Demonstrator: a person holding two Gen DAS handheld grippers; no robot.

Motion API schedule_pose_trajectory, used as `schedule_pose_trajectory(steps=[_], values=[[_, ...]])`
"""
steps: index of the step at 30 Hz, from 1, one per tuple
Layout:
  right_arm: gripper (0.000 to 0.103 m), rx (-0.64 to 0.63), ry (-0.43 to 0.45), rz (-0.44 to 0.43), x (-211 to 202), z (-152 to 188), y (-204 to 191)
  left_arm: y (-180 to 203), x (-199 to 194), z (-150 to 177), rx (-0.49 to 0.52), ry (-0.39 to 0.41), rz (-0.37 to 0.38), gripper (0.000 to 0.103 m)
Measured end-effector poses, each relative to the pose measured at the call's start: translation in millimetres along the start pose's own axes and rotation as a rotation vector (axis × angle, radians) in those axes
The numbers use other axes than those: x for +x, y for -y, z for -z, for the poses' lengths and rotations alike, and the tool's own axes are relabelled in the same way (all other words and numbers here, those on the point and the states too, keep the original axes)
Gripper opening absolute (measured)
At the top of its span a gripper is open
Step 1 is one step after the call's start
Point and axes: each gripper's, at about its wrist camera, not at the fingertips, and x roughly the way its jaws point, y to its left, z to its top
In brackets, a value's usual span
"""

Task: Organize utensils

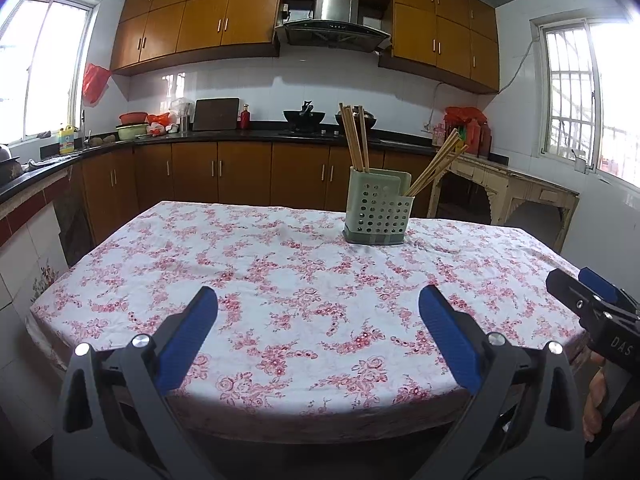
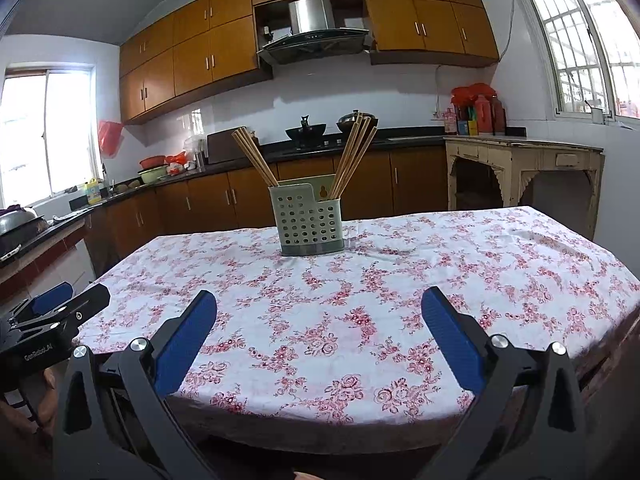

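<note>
A pale green perforated utensil holder (image 1: pixel 378 210) stands upright on the surface (image 1: pixel 280 300), near its far edge and about midway along it, resting on a grey base. The holder has two compartments. One bundle of wooden chopsticks (image 1: pixel 354 140) stands nearly upright in the taller rear compartment, and a second bundle of chopsticks (image 1: pixel 438 164) leans outward from the lower front compartment, so the two bundles splay apart. The right wrist view shows the same holder (image 2: pixel 308 222) with both bundles fanning out in a V.

The surface is covered by a white cloth with a pink floral print, and the rest of it lies bare.

The left gripper (image 1: pixel 318 310) hovers above the near edge of the surface, its blue-padded fingers spread wide with nothing between them. The right gripper (image 2: pixel 319 312) hovers likewise over the near edge, fingers spread wide and empty. Both are well apart from the holder.

Behind the surface run dark countertops, brown cabinets, a stove with woks and a range hood.
</note>
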Motion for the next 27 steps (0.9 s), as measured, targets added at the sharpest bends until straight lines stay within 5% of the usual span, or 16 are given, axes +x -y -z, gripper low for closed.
schedule_pose_trajectory(steps=[27], values=[[0.101,0.002,-0.004,0.005,-0.2,0.1,1.4,0.4,3.4,0.9,-0.001,-0.012,-0.007,0.099]])
